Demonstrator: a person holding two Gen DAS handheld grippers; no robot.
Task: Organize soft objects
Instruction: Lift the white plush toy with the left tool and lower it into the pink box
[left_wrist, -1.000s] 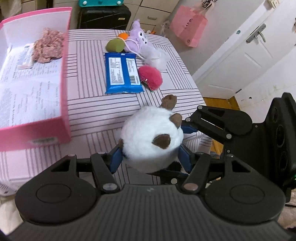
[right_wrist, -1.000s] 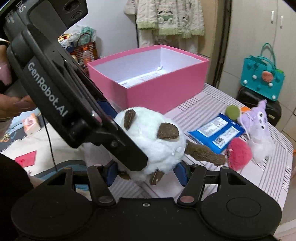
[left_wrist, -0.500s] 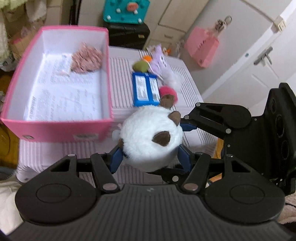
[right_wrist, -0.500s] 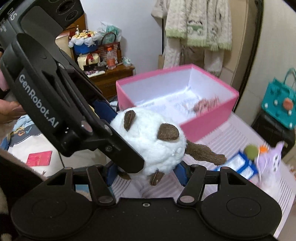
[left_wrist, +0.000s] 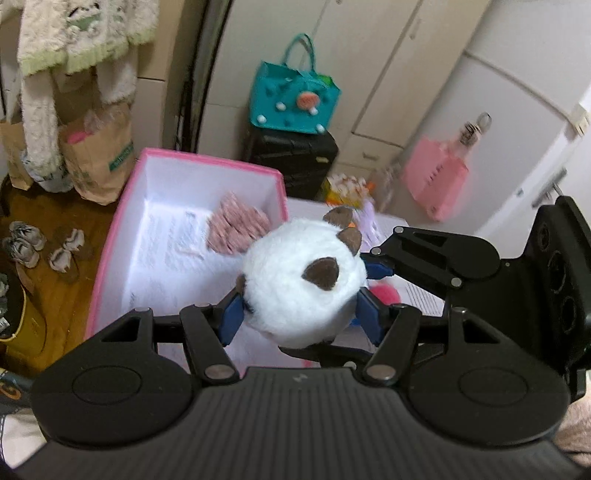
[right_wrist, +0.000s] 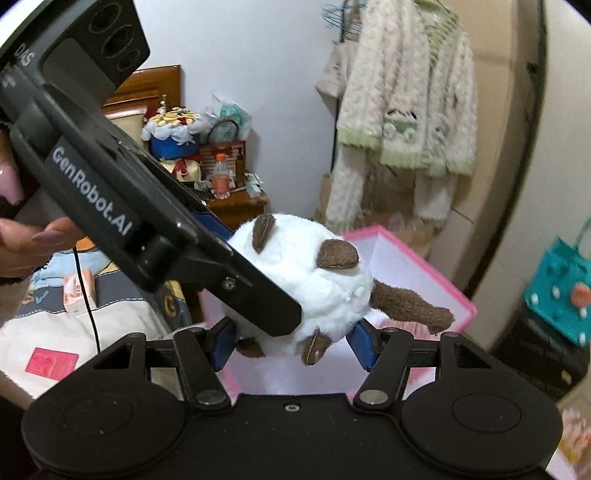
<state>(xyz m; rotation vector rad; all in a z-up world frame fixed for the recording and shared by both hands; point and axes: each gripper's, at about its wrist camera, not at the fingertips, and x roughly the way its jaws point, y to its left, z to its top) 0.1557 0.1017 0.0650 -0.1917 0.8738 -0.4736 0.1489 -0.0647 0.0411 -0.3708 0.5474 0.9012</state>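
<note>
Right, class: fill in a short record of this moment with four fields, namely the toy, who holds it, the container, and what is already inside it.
toy: round white plush toy with brown ears
held by: left gripper and right gripper, both clamped on it, toy lifted off the table
container: open pink box, white inside, beyond and below the toy
already inside: pink knitted item and printed paper lining the bottom
</note>
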